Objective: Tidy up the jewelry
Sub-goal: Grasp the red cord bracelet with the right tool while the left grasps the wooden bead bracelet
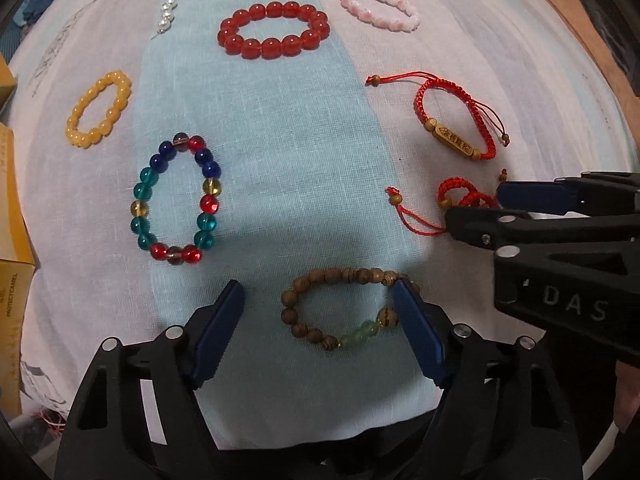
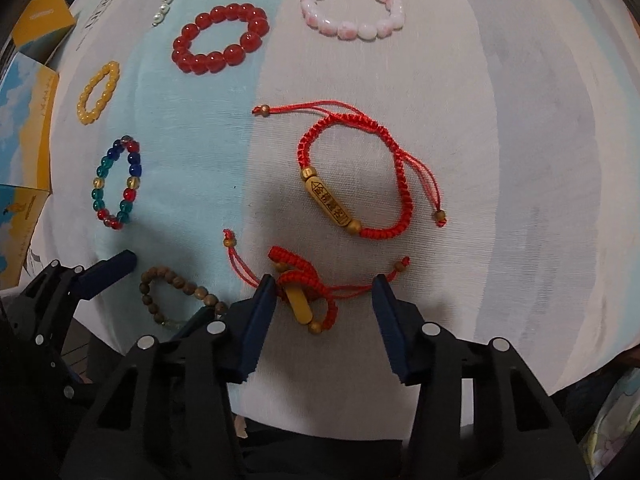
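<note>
Bracelets lie spread on a pale striped cloth (image 1: 312, 128). My left gripper (image 1: 320, 304) is open, low over a brown wooden-bead bracelet (image 1: 316, 336) with green beads; its right finger touches the bracelet's edge. My right gripper (image 2: 324, 296) is open around a bunched red cord bracelet (image 2: 304, 284) with a yellow tube bead; it also shows in the left wrist view (image 1: 460, 196). A second red cord bracelet (image 2: 352, 184) lies flat just beyond. A multicolour glass bracelet (image 1: 176, 200), a yellow one (image 1: 98, 108), a big red bead one (image 1: 274, 30) and a pink one (image 1: 380, 8) lie farther out.
A small pearl piece (image 1: 168, 16) lies at the far left of the cloth. Yellow and blue boxes (image 2: 28, 128) stand along the left edge. The cloth's near edge drops off right under both grippers.
</note>
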Tool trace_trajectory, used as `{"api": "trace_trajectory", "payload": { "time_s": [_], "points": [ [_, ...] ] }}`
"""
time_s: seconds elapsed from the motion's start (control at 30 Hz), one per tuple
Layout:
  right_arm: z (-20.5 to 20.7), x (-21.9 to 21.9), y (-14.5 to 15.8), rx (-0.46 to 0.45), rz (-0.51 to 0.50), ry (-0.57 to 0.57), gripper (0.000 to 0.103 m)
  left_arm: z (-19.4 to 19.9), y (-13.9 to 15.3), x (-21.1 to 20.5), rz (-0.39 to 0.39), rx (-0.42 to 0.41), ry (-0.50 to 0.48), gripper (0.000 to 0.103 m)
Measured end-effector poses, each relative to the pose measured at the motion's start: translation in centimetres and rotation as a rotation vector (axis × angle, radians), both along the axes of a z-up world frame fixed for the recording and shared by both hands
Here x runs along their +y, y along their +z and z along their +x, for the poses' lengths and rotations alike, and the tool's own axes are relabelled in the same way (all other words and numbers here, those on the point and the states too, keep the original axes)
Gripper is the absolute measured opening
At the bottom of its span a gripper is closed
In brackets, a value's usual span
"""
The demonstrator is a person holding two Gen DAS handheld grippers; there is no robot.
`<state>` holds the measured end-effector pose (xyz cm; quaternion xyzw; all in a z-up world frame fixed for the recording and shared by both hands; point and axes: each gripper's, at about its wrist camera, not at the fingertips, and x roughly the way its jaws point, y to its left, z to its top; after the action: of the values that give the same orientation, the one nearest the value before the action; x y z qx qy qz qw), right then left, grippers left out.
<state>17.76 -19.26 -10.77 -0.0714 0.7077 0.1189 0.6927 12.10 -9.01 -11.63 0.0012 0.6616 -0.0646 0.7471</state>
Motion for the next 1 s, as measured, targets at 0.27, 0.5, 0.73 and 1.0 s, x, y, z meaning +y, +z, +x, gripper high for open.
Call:
{"api": "trace_trajectory", "payload": {
  "time_s": [0.27, 0.5, 0.73, 1.0],
  "points": [
    [-0.1, 0.1, -1.1, -0.022, 0.012, -0.005, 0.026, 0.3, -0.7, -1.8, -0.006, -0.016, -0.012, 0.048],
    [-0.2, -0.8, -1.3, -0.027, 0.019, -0.016, 0.013, -0.3, -0.5, -2.5, 0.012, -0.038, -0.032, 0.015],
    [-2.1, -1.6, -0.8, -0.043, 0.007, -0.018, 0.013, -1.6, 0.1, -1.9, -0.017, -0.052, -0.020, 0.007],
    [-2.6, -1.6, 1.7, -0.096, 0.019, -0.029, 0.013, -3.2, 3.6, 0.0, -0.027, -0.089, -0.004, 0.007]
  ]
}}
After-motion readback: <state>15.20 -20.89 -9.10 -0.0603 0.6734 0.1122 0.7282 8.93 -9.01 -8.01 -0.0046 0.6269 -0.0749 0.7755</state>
